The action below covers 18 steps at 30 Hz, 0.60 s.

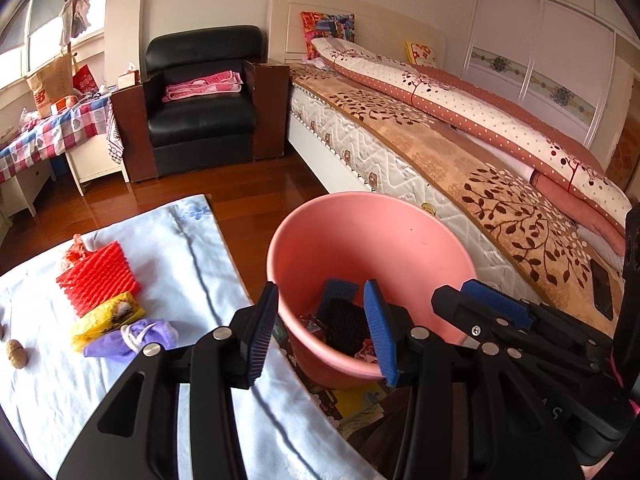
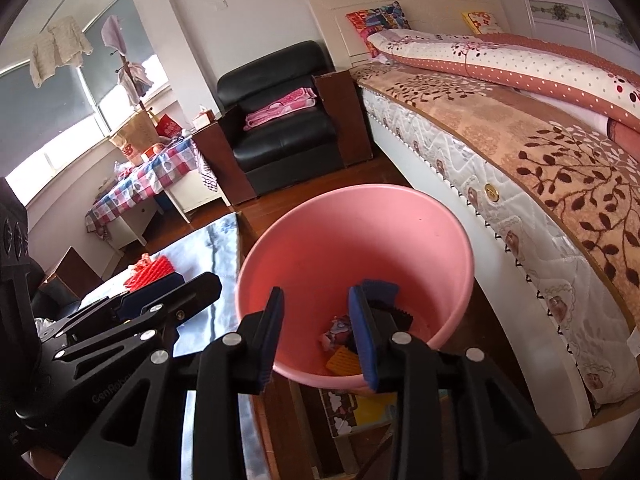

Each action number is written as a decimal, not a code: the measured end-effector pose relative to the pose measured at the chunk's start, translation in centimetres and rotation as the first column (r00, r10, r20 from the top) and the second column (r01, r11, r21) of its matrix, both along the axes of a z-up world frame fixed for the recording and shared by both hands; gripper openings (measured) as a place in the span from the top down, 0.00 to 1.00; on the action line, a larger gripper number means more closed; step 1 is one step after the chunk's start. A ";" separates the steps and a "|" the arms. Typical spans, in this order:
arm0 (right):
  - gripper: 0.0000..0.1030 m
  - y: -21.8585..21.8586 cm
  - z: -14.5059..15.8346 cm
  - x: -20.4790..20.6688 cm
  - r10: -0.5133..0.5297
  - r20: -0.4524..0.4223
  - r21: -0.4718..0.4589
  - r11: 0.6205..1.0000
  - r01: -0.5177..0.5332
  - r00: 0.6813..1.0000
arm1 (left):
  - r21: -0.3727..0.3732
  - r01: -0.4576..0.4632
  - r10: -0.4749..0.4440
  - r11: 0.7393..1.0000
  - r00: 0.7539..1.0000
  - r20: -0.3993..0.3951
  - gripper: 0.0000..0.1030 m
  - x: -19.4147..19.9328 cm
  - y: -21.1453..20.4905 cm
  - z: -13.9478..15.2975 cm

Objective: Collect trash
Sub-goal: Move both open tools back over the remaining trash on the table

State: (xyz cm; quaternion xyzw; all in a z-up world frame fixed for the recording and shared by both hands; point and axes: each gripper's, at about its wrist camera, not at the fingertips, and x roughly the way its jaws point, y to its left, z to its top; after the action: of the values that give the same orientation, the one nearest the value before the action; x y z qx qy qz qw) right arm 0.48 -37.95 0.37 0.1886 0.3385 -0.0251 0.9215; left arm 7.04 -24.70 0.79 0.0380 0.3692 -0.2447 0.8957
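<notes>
A pink bin (image 1: 372, 236) stands on the floor beside the bed; it also shows in the right wrist view (image 2: 352, 232). Inside lie a dark foam net (image 1: 346, 326), crumpled wrappers (image 2: 338, 330) and an orange piece (image 2: 342, 362). My left gripper (image 1: 324, 332) is open and empty at the bin's near rim. My right gripper (image 2: 318, 338) is open and empty over the bin's near rim. On the pale blue cloth (image 1: 168, 248) lie a red foam net (image 1: 98, 278), a yellow wrapper (image 1: 106, 316), a purple glove (image 1: 132, 338) and a walnut (image 1: 16, 354).
The bed (image 1: 460, 160) runs along the right. A black armchair (image 1: 204, 104) stands at the back. A table with a checked cloth (image 1: 52, 132) is at the far left. A phone (image 1: 602, 290) lies on the bed edge. Wooden floor lies between.
</notes>
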 end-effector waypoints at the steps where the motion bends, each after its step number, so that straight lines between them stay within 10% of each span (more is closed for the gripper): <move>1: 0.67 0.3 0.1 -0.1 0.002 0.004 -0.001 1.000 -0.002 1.000 | -0.001 -0.004 0.004 1.000 1.000 0.001 0.57 -0.1 0.3 0.0; 18: 0.65 5.7 0.0 0.4 0.082 -0.010 0.008 0.997 -0.082 0.997 | 0.025 -0.122 0.122 0.992 0.992 -0.015 0.57 -0.9 8.5 -2.2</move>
State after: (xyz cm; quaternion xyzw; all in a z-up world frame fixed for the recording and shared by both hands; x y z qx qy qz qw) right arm 0.92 -32.26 0.36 0.1780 0.3508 0.0129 0.9193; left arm 6.17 -16.20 -1.37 0.0242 0.3812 -0.1855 0.9054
